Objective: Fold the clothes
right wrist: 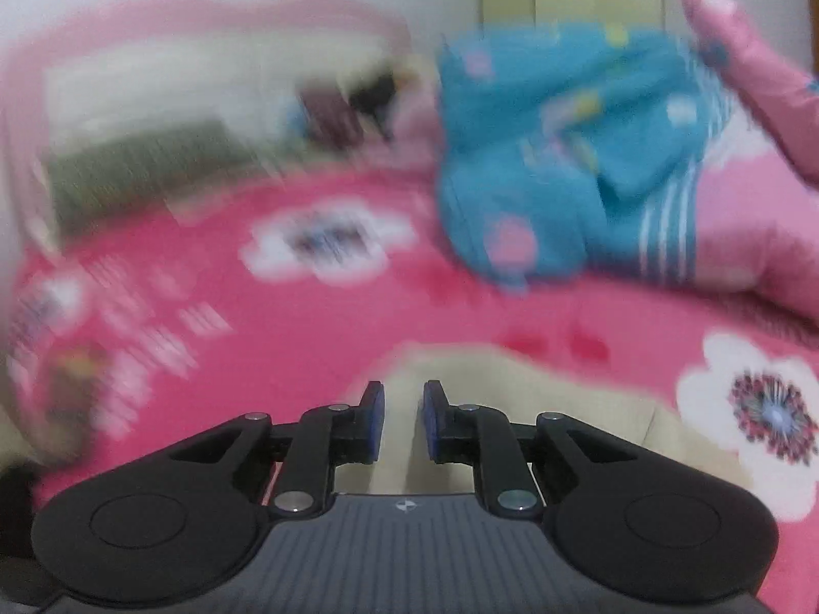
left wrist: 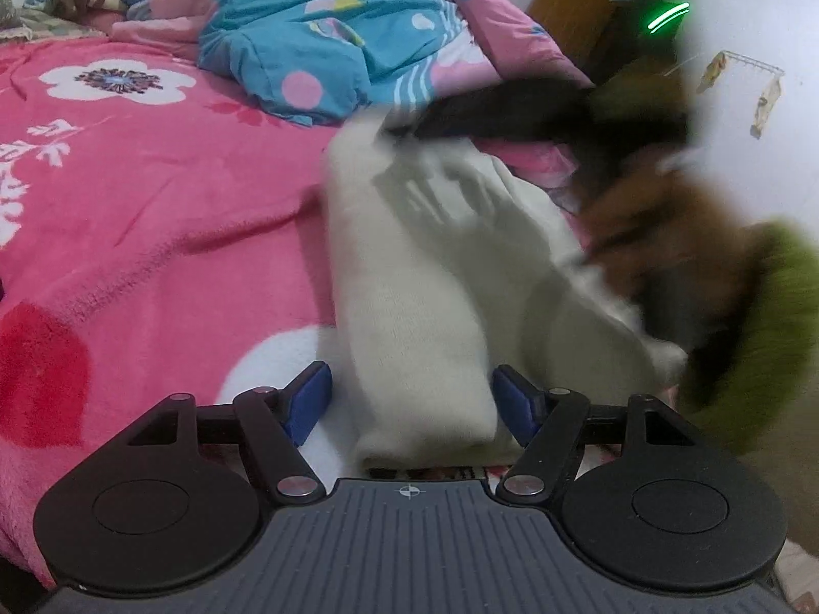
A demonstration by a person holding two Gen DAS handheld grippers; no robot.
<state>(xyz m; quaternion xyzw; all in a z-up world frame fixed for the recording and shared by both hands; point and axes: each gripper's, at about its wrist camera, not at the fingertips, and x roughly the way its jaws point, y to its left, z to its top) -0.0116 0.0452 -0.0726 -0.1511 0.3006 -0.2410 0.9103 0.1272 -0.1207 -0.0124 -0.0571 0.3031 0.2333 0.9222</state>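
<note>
A cream garment (left wrist: 409,276) is seen lying on the pink floral fleece blanket (left wrist: 153,235) in a long, narrow bundle, so at least one lengthwise fold is judged to be done, while the crosswise folds and the final squaring are judged to be left. Its near end is framed by the left gripper (left wrist: 412,404), whose blue pads are spread wide on either side of the cloth without closing on it. The far end of the garment is met by the right gripper (left wrist: 409,128), shown in the left wrist view only as a dark motion-blurred shape, beside a blurred brown and green sleeve (left wrist: 665,235). In the right wrist view the right gripper's pads (right wrist: 376,424) are drawn close with a narrow gap, and cream cloth is seen between and beyond them; whether it is actually pinched cannot be told, since the picture is heavily smeared. The work surface is a bed, on which a blue and pink dotted quilt (left wrist: 317,36) is heaped at the back. A white wall (left wrist: 742,117) and a wooden cabinet (left wrist: 573,15) are visible beyond.
</note>
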